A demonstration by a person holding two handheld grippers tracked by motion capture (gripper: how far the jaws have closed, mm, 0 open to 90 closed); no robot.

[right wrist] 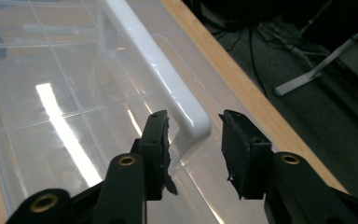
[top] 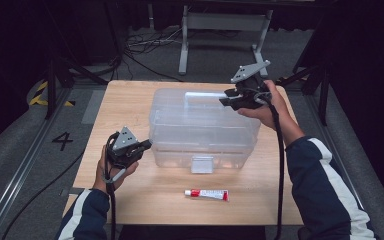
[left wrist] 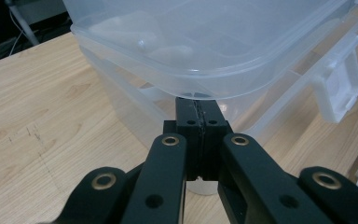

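While my left gripper sits at centre left with jaws pressed together, empty, against the clear plastic box mid-frame, I see my right gripper at upper right, jaws apart astride the box's white handle, not pinching it.

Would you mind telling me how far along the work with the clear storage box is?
Little looks done: the clear plastic storage box sits lidded on the table, front latch down. In hand: the right gripper stands open around one end of the white handle; the left gripper, shut, sits against the box's lid rim. Gripping the handle remains. The tube lies untouched.
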